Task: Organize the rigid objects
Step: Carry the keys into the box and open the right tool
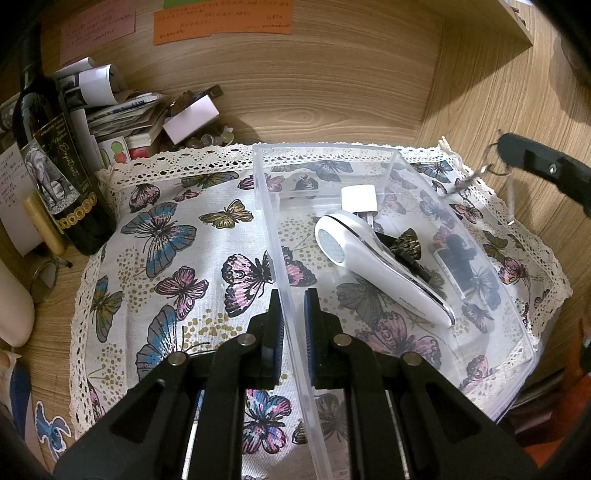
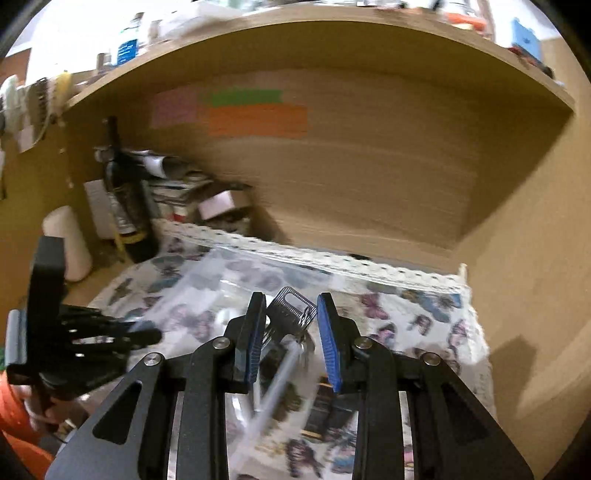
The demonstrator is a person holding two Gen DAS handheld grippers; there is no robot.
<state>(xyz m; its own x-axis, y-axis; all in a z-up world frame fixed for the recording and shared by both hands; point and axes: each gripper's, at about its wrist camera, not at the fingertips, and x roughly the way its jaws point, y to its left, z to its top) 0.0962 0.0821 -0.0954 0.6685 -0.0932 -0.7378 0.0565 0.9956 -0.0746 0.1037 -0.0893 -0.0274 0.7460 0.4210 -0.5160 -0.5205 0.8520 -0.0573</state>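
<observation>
Two grippers busy: left gripper (image 1: 293, 314) pinches the bin (image 1: 402, 151) at its left wall, steadying it. Right gripper (image 2: 291, 325) clamps a metal comb (image 2: 293, 308) above the bin's right edge. Comb's light, stiff, slick; grip it flat across the spine.

Handwritten notes on orange paper (image 1: 223, 22) and wine bottle label (image 1: 55, 162), both illegible

A clear glossy plastic bin (image 1: 369, 155) sits on lace-edged printed cloth (image 1: 177, 258) over matt wood-grain desk (image 1: 295, 103).
</observation>
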